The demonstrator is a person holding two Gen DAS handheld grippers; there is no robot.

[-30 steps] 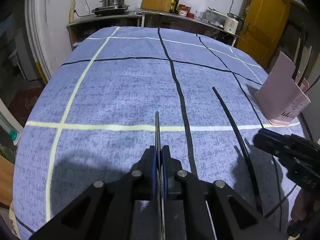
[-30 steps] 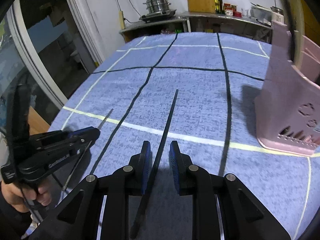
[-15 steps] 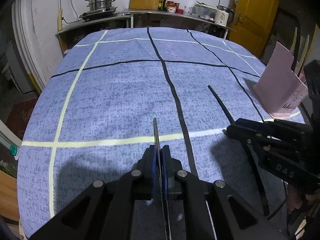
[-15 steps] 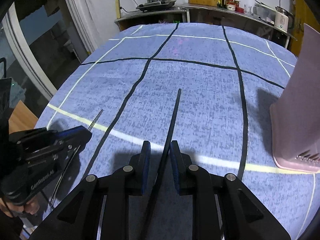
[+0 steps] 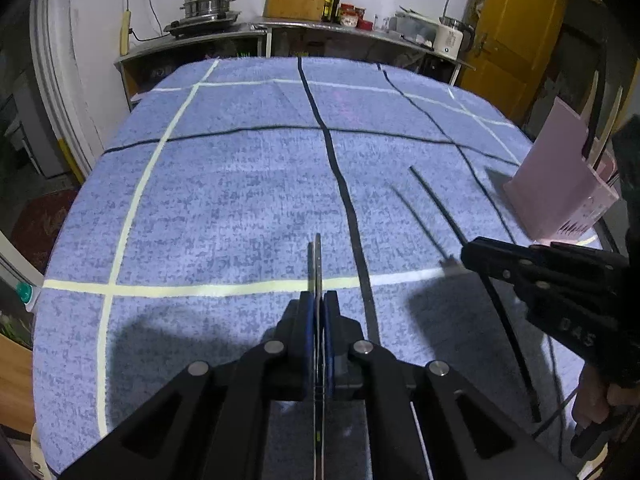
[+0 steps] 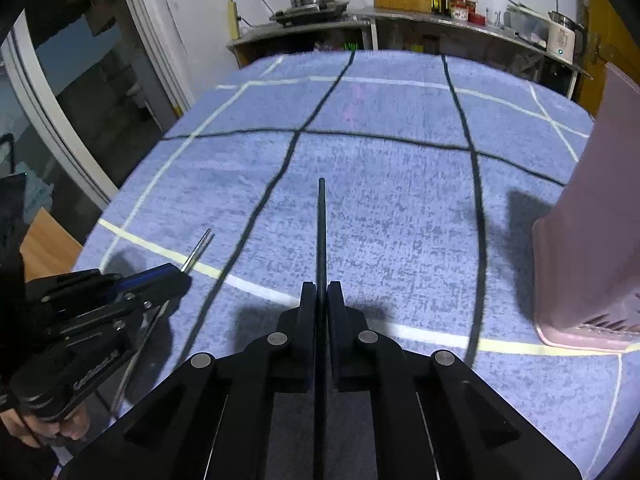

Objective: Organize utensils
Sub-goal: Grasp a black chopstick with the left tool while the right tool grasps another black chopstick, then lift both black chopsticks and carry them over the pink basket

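The thin black chopstick (image 6: 321, 232) runs straight ahead between the pads of the right gripper (image 6: 321, 300), whose jaws have just closed onto it, while the left gripper (image 5: 318, 312) is clamped tight on a slim metal utensil (image 5: 318, 260) pointing forward. Both look lifted clear of the blue checked tablecloth (image 5: 240, 200). Ahead and right of the right gripper, the pink plastic utensil holder (image 6: 592, 240) already carries some sticks, so both held pieces are probably left to deliver.

Black chopstick (image 6: 321, 232) is sticking fwd, lifted off the cloth, casting a thin shadow. Thin metal utensil (image 5: 317, 264) is pointing fwd too, edge-on, tip above the cloth. Pink holder (image 5: 560, 184) is standing upright at right w/ sticks inside.
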